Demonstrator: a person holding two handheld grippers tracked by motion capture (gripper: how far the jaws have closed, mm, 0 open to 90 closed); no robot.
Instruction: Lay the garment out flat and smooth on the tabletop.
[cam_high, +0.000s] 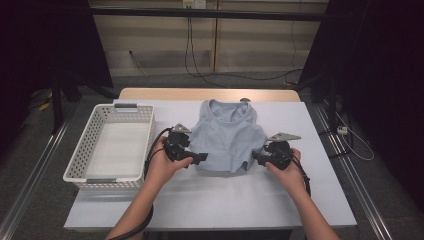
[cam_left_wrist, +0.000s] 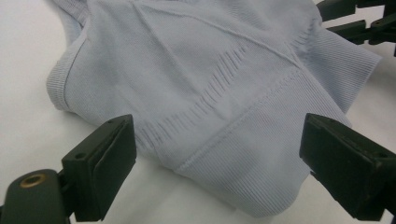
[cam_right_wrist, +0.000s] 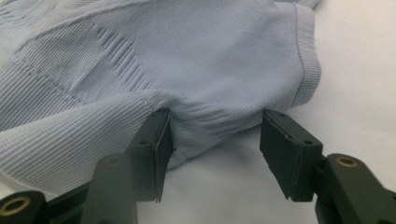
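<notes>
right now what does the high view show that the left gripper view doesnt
High view alone: the white basket on the table's left, the shirt's neckline at the far edge, both hands, and the left gripper and right gripper at opposite bottom corners of the light blue shirt.

Left gripper view alone: close detail, with its open jaws either side of the ribbed hem and the knit's seams and texture.

Shared: the shirt, the white table under it, and the right gripper, which sits at the top right of the left gripper view.
</notes>
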